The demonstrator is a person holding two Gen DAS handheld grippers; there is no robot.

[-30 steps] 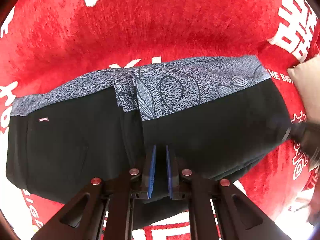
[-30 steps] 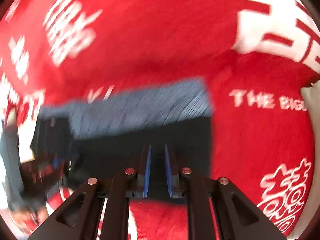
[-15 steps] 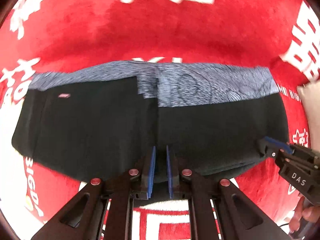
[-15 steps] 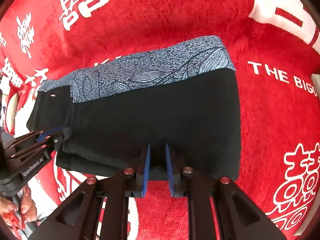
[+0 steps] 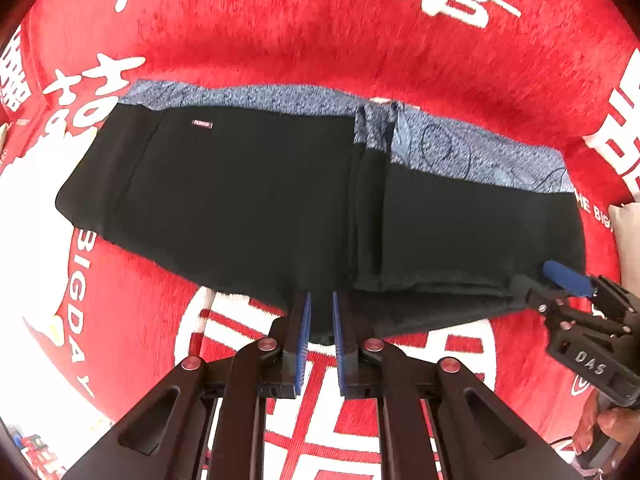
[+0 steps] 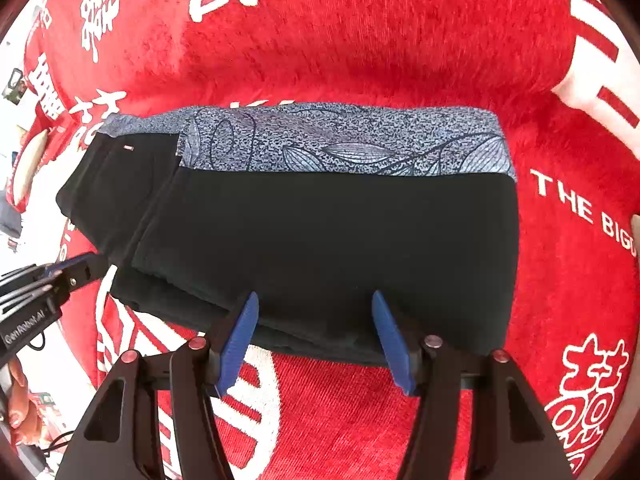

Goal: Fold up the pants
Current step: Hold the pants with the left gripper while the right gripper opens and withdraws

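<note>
**Folded pants on red surface**

Surface: red plush cloth, white lettering. Black pants, blue-grey patterned waistband, folded, centred. Left gripper: narrow, pinching pants' near edge. Right gripper: just opened wide over the hem. Only left view shows a hand.

L gripper points down, blue pads nearly together w/ only a thin gap, nothing visibly pinched between the tips. R gripper also points steeply down, jaws just been opening, now spread wide w/ nothing pressed between the pads. Bare fingers wrap the R handle (seen at frame edge only).
</note>
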